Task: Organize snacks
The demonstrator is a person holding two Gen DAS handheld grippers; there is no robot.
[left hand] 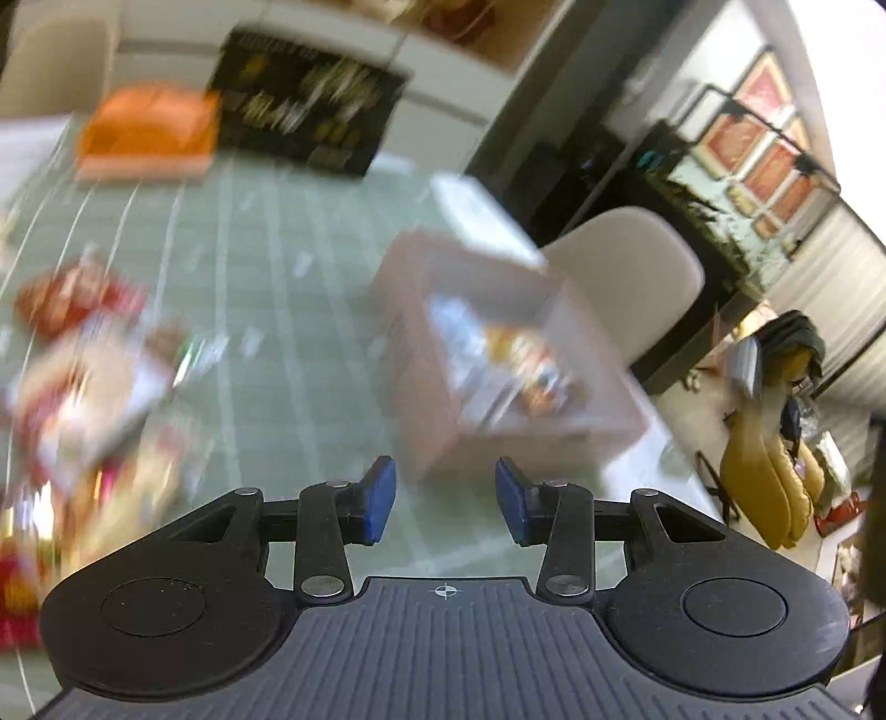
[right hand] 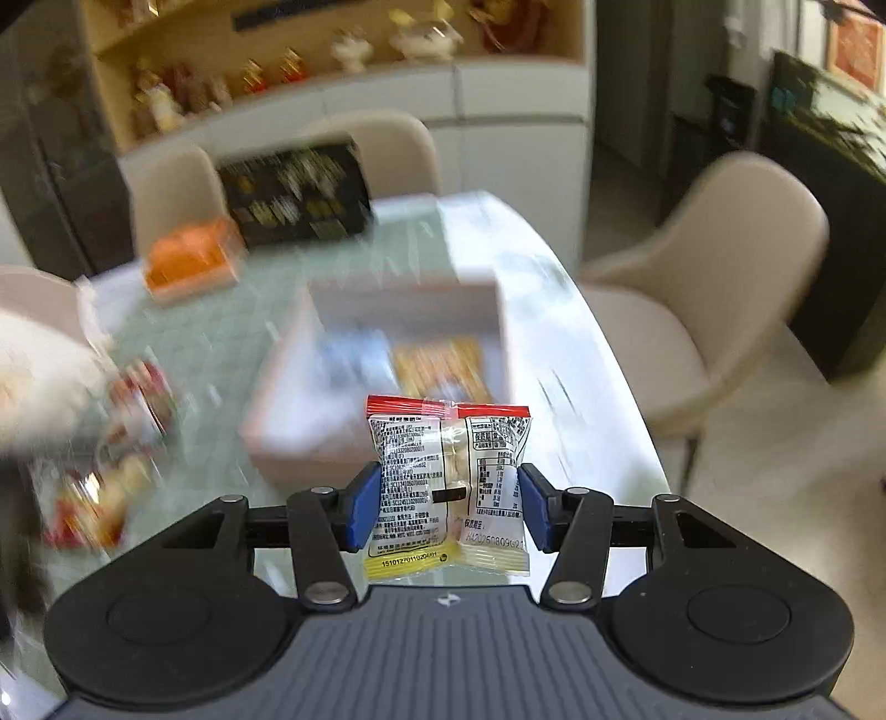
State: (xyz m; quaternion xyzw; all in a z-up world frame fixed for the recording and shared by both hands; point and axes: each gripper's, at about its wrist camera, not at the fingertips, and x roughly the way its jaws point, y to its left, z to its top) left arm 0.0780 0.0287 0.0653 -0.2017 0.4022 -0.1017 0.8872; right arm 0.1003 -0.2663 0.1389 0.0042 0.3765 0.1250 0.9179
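Right gripper around crinkly rectangular snack packet

1. The snack packet has the number 15101270110204 printed on its yellow bottom strip.
2. Its clear bottom edge carries a faint code, roughly HA20260809G23.
3. The packet's other small print is unreadable.

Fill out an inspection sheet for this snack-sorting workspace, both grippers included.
Surface: pale green gridded mat on the table.
Job's things: clear red-topped snack packet; open pinkish box already holding packets; loose red and white wrappers at the left.
Clutter: orange box and black printed box at the far edge.
Grippers: right gripper clamps the packet; left gripper is open, empty.
Cables: nothing seen.
Surroundings: beige chairs, display shelf, blurred.
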